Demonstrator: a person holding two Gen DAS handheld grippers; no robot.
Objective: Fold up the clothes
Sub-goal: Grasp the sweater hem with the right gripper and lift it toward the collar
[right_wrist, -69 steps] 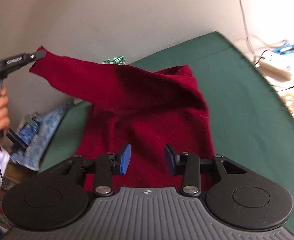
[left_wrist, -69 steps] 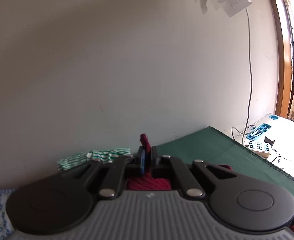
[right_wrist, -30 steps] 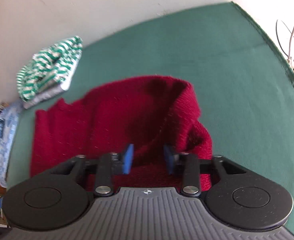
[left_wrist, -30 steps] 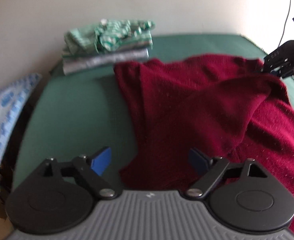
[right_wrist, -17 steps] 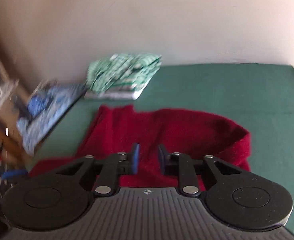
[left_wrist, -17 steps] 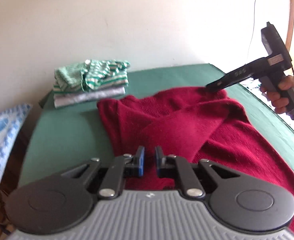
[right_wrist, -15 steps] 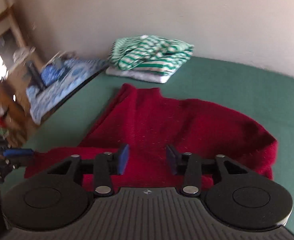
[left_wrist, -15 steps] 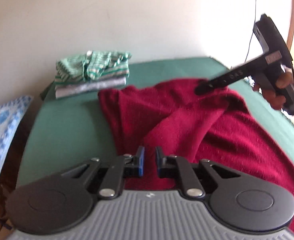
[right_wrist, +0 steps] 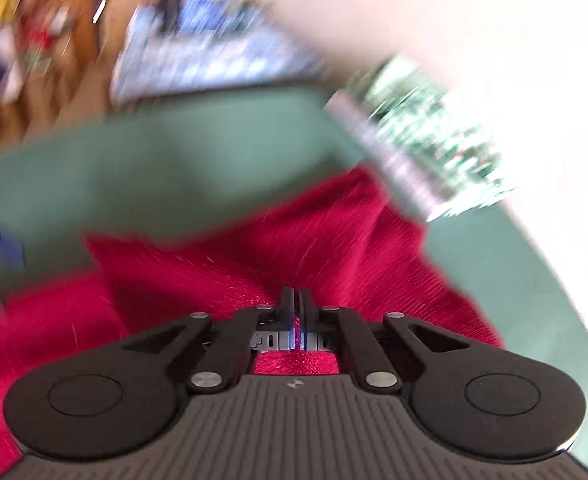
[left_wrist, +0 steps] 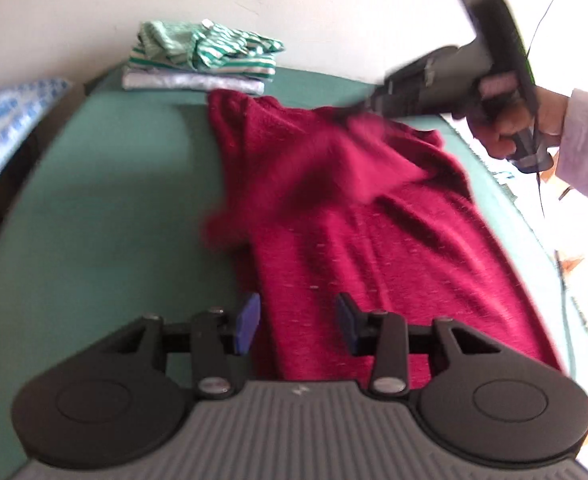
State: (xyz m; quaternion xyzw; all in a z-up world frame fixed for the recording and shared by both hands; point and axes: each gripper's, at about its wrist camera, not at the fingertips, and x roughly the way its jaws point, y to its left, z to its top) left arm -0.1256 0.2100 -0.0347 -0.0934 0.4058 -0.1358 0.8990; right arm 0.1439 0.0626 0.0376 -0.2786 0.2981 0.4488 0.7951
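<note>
The dark red knitted sweater lies spread on the green table cover, one part doubled over its middle. The right gripper has its fingers pinched together on a bunch of that sweater, so a fold looks under way. The left gripper, fingers wide apart and holding nothing, hovers over the sweater's near edge. Next, the pinched cloth needs laying flat. Just beyond the sweater sits a stack of folded clothes, crowding its far edge.
</note>
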